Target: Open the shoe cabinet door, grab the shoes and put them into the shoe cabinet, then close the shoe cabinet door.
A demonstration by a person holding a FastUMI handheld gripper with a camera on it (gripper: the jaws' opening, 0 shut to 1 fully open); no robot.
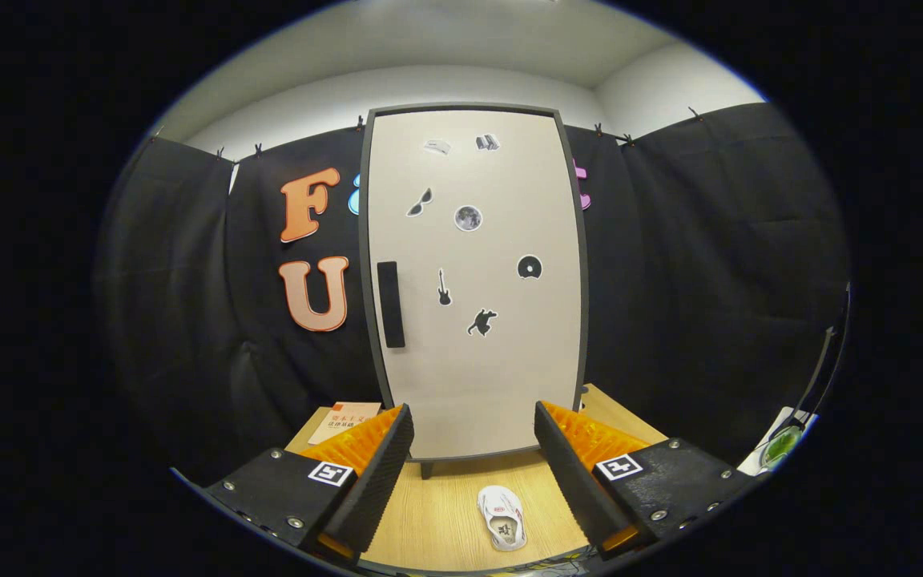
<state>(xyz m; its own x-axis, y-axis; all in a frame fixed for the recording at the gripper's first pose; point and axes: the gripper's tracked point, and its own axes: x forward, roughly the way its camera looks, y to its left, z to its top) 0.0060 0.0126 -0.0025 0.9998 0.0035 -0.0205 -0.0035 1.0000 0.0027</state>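
A tall shoe cabinet (473,280) with a pale door in a dark frame stands upright on the wooden table, straight ahead of me. Its door is closed, dotted with small stickers, and carries a black vertical handle (390,304) near its left edge. A small white shoe (502,518) lies on the table in front of the cabinet, sole opening up, between my two fingers and a little below their tips. My gripper (473,429) is open, fingers spread wide with nothing between them, some way short of the door.
The wooden table (437,513) reaches under the cabinet. A thin book with an orange cover (344,421) lies at the table's left, beside the cabinet. Black cloth walls close in the booth behind and at both sides. Something green with cables (783,442) sits far right.
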